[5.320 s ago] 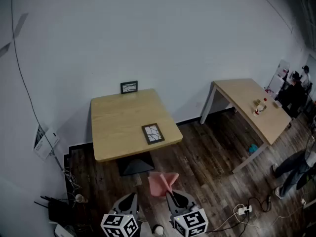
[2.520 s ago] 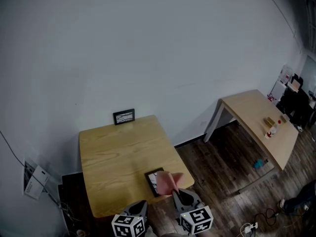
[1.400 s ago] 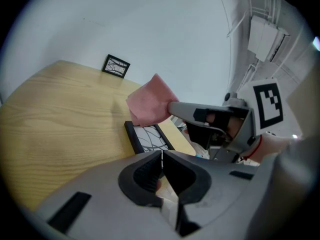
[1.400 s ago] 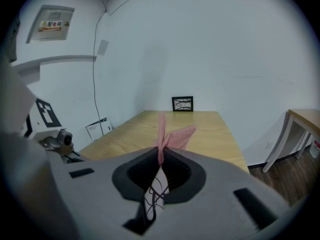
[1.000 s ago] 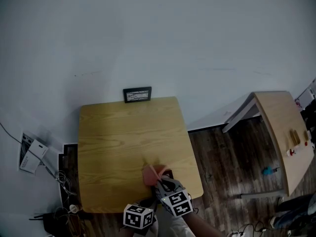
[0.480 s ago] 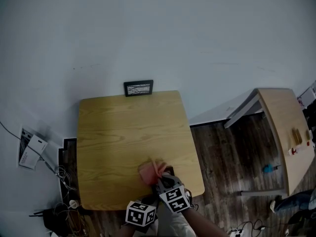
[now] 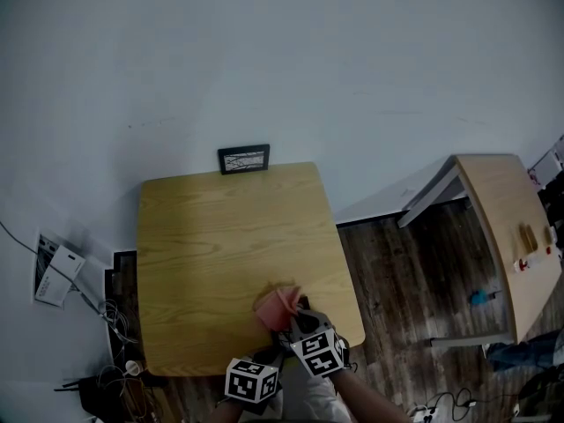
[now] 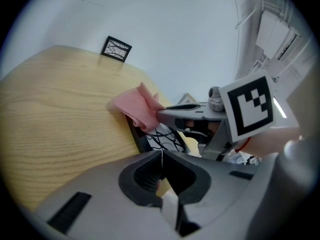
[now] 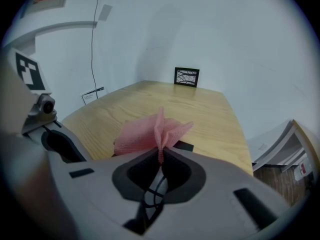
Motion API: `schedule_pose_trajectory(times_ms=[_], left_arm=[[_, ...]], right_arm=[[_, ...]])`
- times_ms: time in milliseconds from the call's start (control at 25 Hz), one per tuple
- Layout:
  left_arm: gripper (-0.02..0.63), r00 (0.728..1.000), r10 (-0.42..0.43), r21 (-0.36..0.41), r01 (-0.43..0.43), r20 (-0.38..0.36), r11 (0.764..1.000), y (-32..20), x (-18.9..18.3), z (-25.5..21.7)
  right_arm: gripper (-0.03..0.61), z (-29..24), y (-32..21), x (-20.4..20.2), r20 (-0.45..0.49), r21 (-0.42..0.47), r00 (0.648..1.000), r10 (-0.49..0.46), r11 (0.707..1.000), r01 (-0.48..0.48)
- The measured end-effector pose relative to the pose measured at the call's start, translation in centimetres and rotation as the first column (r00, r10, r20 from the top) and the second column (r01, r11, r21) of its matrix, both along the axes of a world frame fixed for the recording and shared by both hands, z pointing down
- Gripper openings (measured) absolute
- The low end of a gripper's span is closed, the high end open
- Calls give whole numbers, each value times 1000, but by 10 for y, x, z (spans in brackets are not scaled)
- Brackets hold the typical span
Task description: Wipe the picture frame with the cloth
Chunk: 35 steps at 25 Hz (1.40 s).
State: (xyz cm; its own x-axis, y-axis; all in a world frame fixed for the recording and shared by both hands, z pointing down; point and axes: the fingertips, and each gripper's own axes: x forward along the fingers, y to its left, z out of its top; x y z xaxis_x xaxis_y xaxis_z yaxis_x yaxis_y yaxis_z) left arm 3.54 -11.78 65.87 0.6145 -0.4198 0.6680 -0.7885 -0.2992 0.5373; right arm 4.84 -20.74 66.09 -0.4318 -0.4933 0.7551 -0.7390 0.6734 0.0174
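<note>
Two picture frames are showing on the wooden table [image 7: 211, 236]: a flat picture frame [image 8: 162, 136] is lying close to the near right corner, and an upright picture frame [image 7: 244, 159] is standing at the middle of the far edge, against the wall [image 7: 264, 60]. One pink cloth [image 9: 150, 131] is bunching up on top of the flat picture frame, covering most of it, so only a dark corner and a strip of line-patterned glass are peeking out. The right gripper [image 9: 161, 156] is pinching a fold of the cloth between its jaws and is hanging right over the frame. The left gripper [image 8: 161, 156] is hovering just beside it at the near edge, its jaws pressed together on nothing. The flat picture frame is sitting near the right edge with little margin there, while the table's left half and the whole stretch toward the far edge are lying bare. Its long axis seems to be running from the near edge toward the far edge, slightly angled, though the cloth is hiding too much to be sure. A second table [image 7: 502, 210] is standing well apart to the right.
</note>
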Motion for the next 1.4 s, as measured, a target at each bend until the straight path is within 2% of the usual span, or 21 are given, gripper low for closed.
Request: schedule_pose_trajectory(times_ms=[440,800,960,1400], left_arm=[[5,1000,-9,7,9,-11,1000,0,0,1],[5,1000,-18,6,18,-12,1000,-1,-2,0],[5,1000,-22,7,22,-3,1000,1,-4,-1],[5,999,-43,37,44,-30,998,13,-18,-18]], right_arm=[[9,-1,-3,46,-50,34,996,80,996,-78],[9,-4,-2,52,-60,49,992,109,993,-106],[9,-14,2,50,-35,62,993,114,992,-112],[9,-68,27,31,113,141,986,121,981,-136]])
